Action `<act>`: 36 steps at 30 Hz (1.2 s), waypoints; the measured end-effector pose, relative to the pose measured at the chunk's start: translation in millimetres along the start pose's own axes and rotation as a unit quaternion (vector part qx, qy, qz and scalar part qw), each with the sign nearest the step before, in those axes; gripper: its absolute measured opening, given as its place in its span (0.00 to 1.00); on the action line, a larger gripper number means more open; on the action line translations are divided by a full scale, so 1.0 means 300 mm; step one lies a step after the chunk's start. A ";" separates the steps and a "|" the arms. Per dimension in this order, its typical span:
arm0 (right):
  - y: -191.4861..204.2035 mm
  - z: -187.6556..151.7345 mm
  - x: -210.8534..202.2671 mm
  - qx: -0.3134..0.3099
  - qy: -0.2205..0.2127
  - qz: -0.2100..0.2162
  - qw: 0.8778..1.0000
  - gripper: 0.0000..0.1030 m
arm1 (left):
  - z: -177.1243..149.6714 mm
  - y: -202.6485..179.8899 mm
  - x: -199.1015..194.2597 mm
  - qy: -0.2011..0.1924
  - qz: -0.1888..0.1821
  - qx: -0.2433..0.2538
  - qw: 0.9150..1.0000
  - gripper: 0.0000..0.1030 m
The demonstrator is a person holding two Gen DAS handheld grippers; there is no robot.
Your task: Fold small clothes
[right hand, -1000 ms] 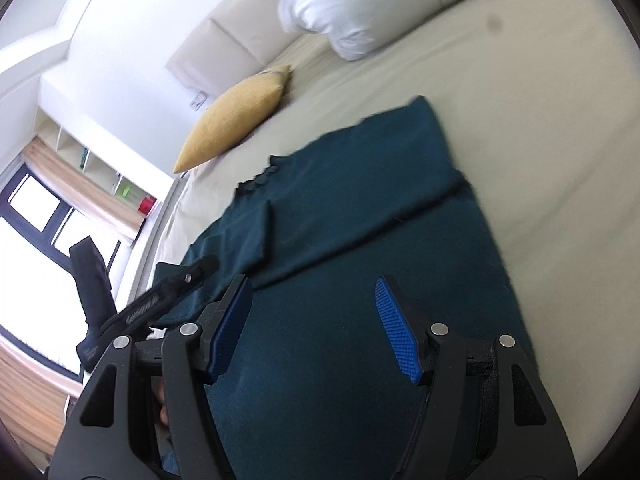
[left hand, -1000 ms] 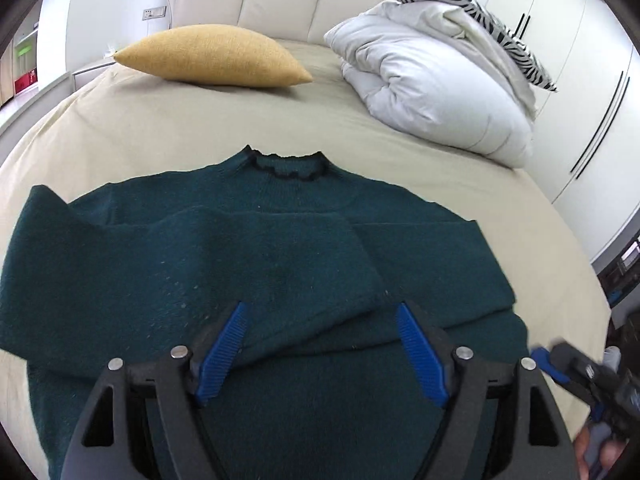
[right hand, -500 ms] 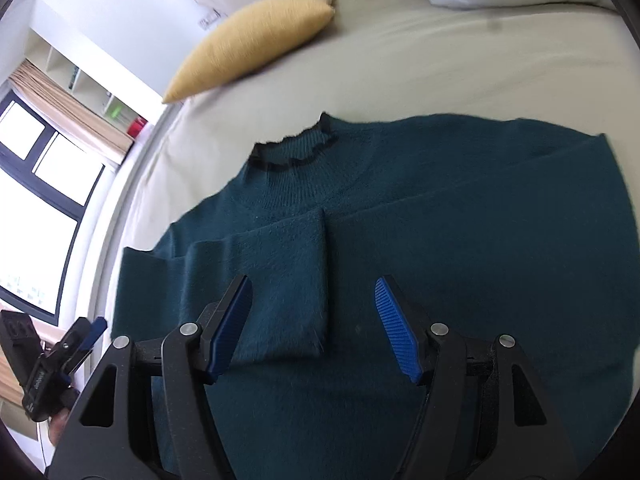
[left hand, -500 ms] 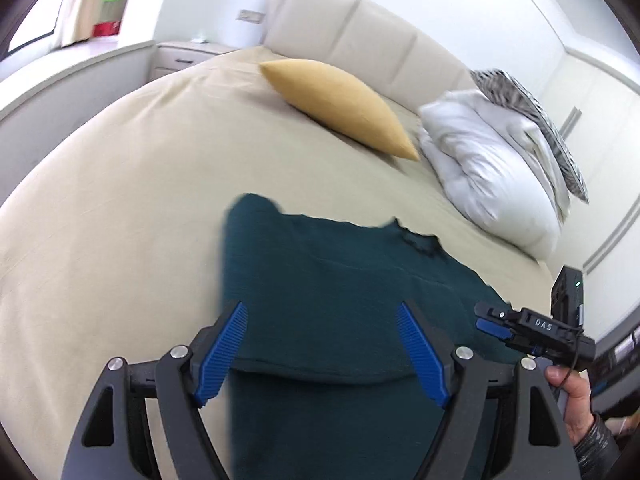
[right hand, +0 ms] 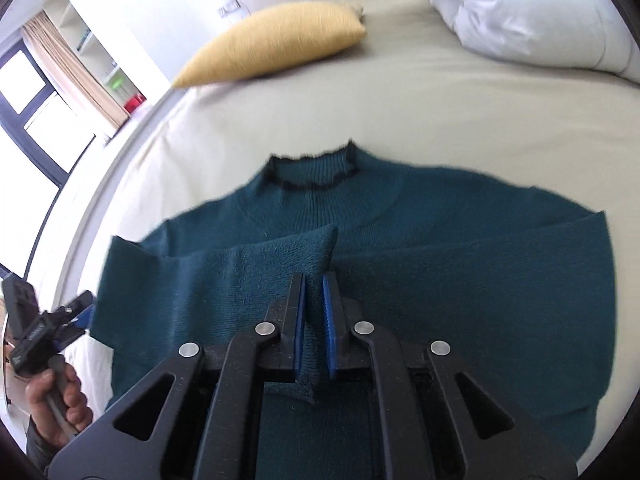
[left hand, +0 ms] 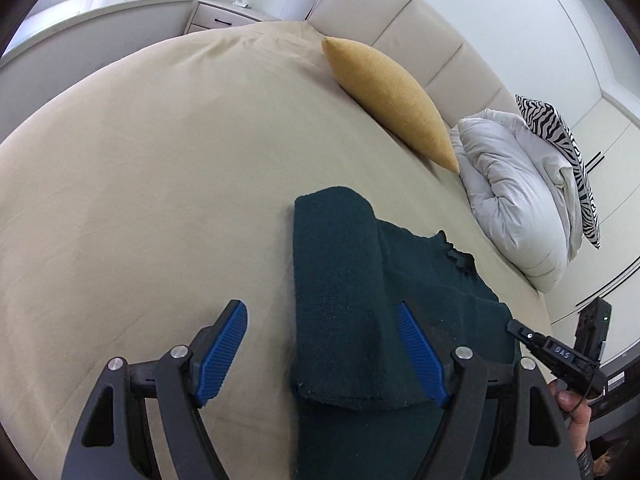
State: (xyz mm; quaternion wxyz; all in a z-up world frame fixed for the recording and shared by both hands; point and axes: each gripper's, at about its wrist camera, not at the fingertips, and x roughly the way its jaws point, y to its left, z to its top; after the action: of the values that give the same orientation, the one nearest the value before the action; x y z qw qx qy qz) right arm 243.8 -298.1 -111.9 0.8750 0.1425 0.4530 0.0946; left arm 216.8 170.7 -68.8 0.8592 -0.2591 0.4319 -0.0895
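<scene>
Pinching a ridge of knit, the right gripper (right hand: 314,284) has its blue pads drawn almost together on the cuff end of the folded-in sleeve (right hand: 256,280) of the dark green sweater (right hand: 460,280); its jaws have just been closing, and fabric stands up between them. In the right wrist view the sweater lies flat on the beige bed sheet (right hand: 440,112), filling the centre of the frame, with both sleeves folded across the chest and the black-trimmed collar (right hand: 312,172) at 12 o'clock from the pads. The left gripper (left hand: 322,350) has its jaws wide apart with nothing pressed between the pads: the left pad is over bare sheet, the right pad over the sweater (left hand: 340,300), and the sweater's side edge lies between them. In the left wrist view, the folded sleeve runs toward 12 o'clock from the jaws. A hand (right hand: 52,404) holding the left gripper shows at 8 o'clock in the right wrist view; the hand (left hand: 572,412) on the right gripper shows at 4 o'clock in the left wrist view. Farther away, a mustard pillow (right hand: 276,40) lies at 11 o'clock beyond the collar, and a white duvet (right hand: 520,4) is bundled at 1 o'clock. A zebra-print cushion (left hand: 560,140) leans behind the duvet, against the padded headboard (left hand: 400,28).
</scene>
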 end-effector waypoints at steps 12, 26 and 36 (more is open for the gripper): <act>-0.167 -0.044 -0.030 0.054 -0.004 0.023 0.998 0.12 | -0.004 0.000 0.057 0.010 0.009 -0.008 1.000 0.77; -0.015 -0.042 0.120 -0.014 0.066 -0.005 0.998 0.09 | -0.005 0.022 0.051 0.011 0.000 -0.014 1.000 0.77; -0.119 -0.001 -0.110 0.011 -0.003 -0.001 1.000 0.08 | 0.012 -0.004 0.066 0.025 0.021 0.010 0.999 0.77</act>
State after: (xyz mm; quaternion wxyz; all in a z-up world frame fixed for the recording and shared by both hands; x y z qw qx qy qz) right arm 226.1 -341.4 -98.8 0.8749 0.1518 0.4514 0.0883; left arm 231.9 163.5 -80.1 0.8526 -0.2392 0.4574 -0.0819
